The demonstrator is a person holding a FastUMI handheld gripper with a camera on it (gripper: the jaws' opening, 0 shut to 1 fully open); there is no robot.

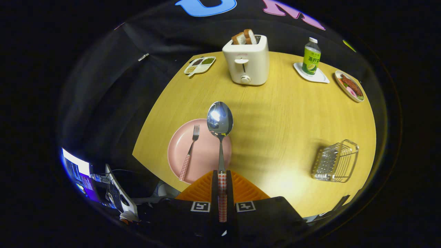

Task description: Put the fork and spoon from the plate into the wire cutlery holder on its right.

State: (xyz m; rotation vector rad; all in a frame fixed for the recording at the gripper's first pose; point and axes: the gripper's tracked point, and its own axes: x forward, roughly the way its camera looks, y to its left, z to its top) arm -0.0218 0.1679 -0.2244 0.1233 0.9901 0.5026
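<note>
On the table (275, 113) are sitting: one pink plate (203, 155); one fork (190, 151); one spoon (219, 124), pinched between the fingers of one gripper (222, 186); one wire holder (336, 161); one toaster (245, 60) carrying two bread slices (244, 37); one bottle (311, 57) standing on one white coaster (318, 77); one divided tray (200, 64); one food dish (349, 86).

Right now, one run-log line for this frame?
phase: carrying | gripper: jaws shut on spoon, lifted above plate | fork: on plate | wire cutlery holder: holds no cutlery, right of plate
</note>
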